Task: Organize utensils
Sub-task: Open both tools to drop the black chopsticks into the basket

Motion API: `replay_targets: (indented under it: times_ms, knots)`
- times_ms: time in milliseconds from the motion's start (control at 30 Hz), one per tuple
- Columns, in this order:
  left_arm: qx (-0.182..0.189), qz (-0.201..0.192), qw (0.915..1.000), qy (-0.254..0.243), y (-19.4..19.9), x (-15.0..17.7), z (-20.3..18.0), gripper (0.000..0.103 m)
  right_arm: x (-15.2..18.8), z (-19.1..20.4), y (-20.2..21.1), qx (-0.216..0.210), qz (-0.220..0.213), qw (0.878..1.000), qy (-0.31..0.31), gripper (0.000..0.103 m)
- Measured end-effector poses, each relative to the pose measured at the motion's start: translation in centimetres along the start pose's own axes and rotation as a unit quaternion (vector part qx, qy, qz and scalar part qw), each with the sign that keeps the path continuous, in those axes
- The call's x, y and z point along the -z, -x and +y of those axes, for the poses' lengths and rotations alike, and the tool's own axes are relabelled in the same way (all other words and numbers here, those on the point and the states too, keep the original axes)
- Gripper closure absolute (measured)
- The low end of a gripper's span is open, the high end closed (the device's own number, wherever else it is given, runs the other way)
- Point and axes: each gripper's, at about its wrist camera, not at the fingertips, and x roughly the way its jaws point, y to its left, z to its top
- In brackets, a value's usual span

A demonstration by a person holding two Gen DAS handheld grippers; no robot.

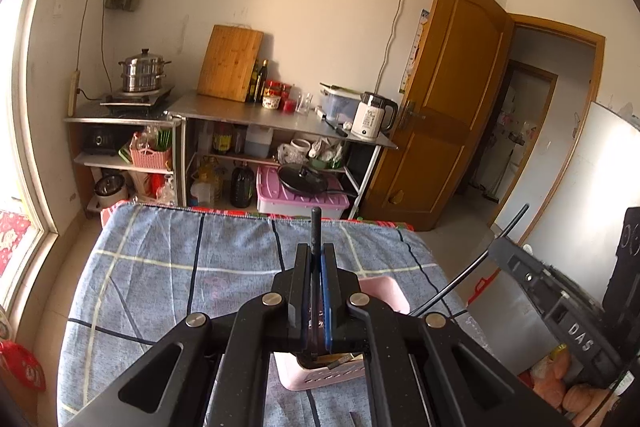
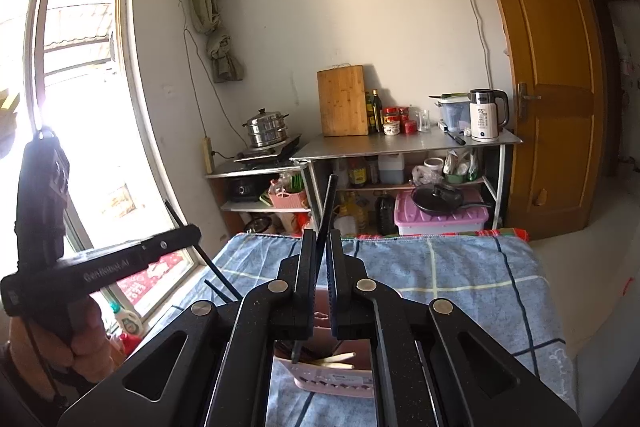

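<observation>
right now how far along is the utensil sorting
Some utensils already sit in the pink holder. In hand: the left hand-held gripper clamps a black chopstick, the right hand-held gripper another black chopstick. Left: dropping both in.

The left gripper (image 1: 317, 254) is pinching a thin black stick between nearly closed fingers. The right gripper (image 2: 321, 241) is doing likewise (its stick tilting slightly right). A bare hand (image 2: 80, 339) is gripping the left handle.

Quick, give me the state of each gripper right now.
Left gripper: shut on a black chopstick, above the pink basket.
Right gripper: shut on another black chopstick.
</observation>
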Motion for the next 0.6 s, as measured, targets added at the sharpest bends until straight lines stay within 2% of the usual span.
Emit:
replay_targets:
  times_ms: [367, 600]
  knots:
    - [0.002, 0.012, 0.9999, 0.0, -1.4, 0.7, 0.8, 0.099, -0.9, -0.7, -0.3, 0.011, -0.012, 1.0, 0.0, 0.099]
    - [-0.001, 0.031, 0.9995, -0.002, -2.6, 1.9, 1.1, 0.099, 1.2, -1.0, -2.0, 0.008, 0.024, 1.0, -0.002, 0.099]
